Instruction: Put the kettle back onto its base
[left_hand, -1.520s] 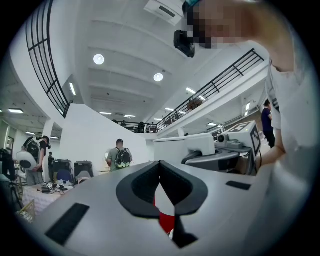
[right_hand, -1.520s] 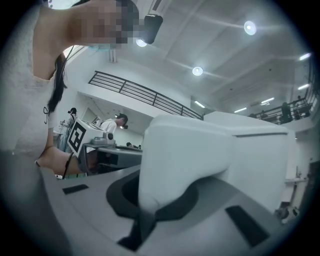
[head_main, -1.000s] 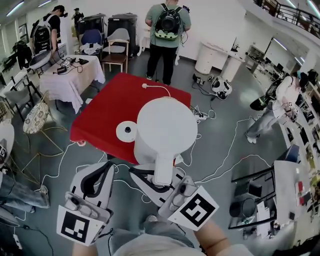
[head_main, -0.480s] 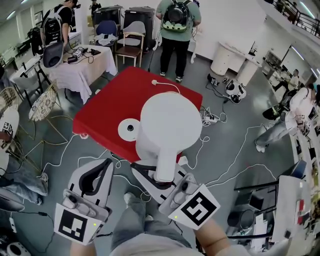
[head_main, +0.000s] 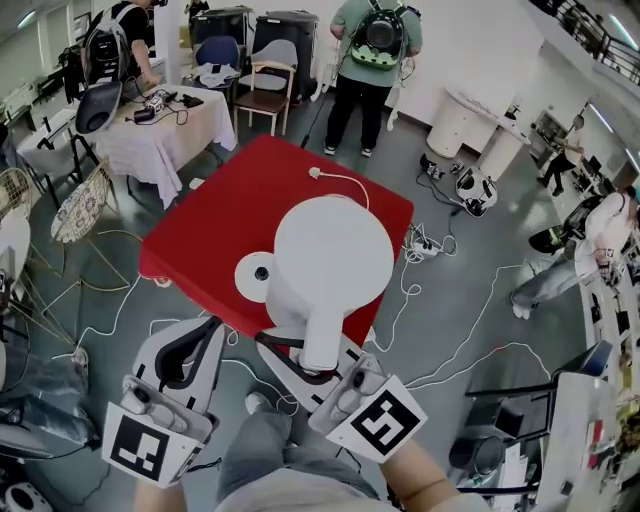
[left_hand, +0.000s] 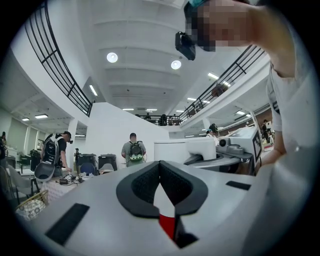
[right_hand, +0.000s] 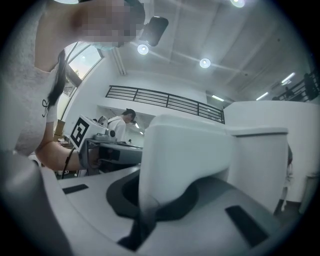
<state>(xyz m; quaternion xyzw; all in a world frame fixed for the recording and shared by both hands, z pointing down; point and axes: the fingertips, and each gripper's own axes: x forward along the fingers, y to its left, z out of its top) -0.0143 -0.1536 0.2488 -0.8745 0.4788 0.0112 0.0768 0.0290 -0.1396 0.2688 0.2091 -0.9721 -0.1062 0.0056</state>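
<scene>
White kettle (head_main: 330, 262) is held by its handle in the right tongs (head_main: 318, 362), clamped on it, just right of the base (head_main: 255, 275), which lies on the red desk (head_main: 215, 225). Left tongs (head_main: 195, 335), pressed together and empty, are nearer the person than the base.

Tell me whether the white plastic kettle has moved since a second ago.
Yes. The white plastic kettle shifted farther over the red table, toward its round white base.
</scene>
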